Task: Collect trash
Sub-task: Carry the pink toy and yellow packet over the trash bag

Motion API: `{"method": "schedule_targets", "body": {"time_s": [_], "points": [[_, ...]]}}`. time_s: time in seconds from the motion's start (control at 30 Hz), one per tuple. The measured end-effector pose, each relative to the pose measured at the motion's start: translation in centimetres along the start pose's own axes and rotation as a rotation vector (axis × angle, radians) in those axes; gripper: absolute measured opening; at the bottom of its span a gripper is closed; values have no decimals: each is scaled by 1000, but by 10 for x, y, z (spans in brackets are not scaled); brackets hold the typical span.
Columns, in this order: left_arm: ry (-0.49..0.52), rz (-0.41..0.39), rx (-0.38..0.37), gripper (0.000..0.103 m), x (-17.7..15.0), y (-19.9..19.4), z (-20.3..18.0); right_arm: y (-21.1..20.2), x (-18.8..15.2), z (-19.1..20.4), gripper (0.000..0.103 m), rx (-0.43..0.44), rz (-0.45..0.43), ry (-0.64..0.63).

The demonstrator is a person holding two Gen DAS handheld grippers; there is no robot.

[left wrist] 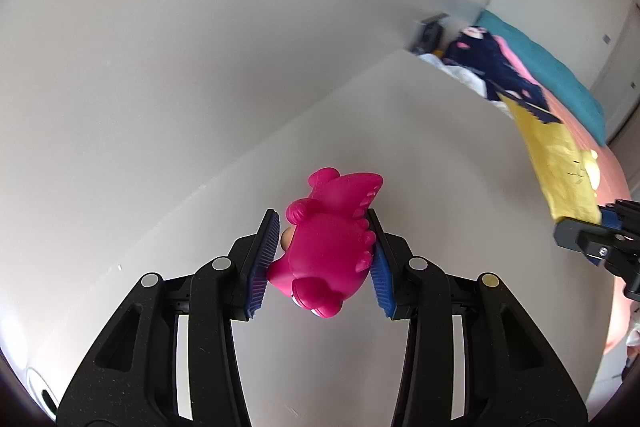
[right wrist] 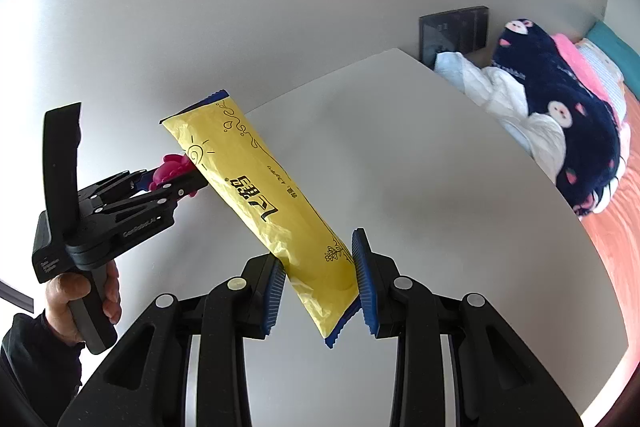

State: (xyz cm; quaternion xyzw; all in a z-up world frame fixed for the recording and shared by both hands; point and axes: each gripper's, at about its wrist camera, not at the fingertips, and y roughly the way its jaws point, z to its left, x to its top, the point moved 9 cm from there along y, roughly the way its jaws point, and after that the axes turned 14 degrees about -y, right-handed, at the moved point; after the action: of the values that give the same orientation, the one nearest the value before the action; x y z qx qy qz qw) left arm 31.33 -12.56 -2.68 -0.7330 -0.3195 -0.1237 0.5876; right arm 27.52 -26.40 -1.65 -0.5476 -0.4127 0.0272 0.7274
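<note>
My left gripper (left wrist: pixel 320 259) is shut on a pink rubber dinosaur toy (left wrist: pixel 328 239) and holds it in the air before a white wall. That gripper and the toy (right wrist: pixel 172 171) also show at the left of the right wrist view. My right gripper (right wrist: pixel 320 279) is shut on the lower end of a long yellow snack wrapper (right wrist: pixel 260 199) with blue serrated ends, held up and slanting to the upper left. The wrapper (left wrist: pixel 560 163) and the right gripper (left wrist: pixel 600 239) show at the right edge of the left wrist view.
A white board or headboard (right wrist: pixel 400 155) runs below both grippers. Beyond it lies a bed with an orange sheet (right wrist: pixel 616 239), a dark blue spotted garment (right wrist: pixel 560 115), white cloth (right wrist: pixel 500 87) and a teal pillow (left wrist: pixel 552 67). A dark wall panel (right wrist: pixel 452 31) is behind.
</note>
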Motion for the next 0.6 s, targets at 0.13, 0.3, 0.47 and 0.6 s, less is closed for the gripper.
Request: {"method": "schedule_targets", "body": {"time_s": [0.13,0.3,0.47,0.6], "points": [[24,-4,-30,42,-12,-22,-22,-23,-15,-5,34,1,-22,18],[48,-6,-70,42,-37,-51,-55,-65,-45,-14,34,-5,-60,58],[85,10,-107,42,-67,-71,-93,-102,-85,-26,34,-16,-84,114],[122,32,-153,42,-97,-84,-130,-132,-123,-40,34,-33,-106,174]]}}
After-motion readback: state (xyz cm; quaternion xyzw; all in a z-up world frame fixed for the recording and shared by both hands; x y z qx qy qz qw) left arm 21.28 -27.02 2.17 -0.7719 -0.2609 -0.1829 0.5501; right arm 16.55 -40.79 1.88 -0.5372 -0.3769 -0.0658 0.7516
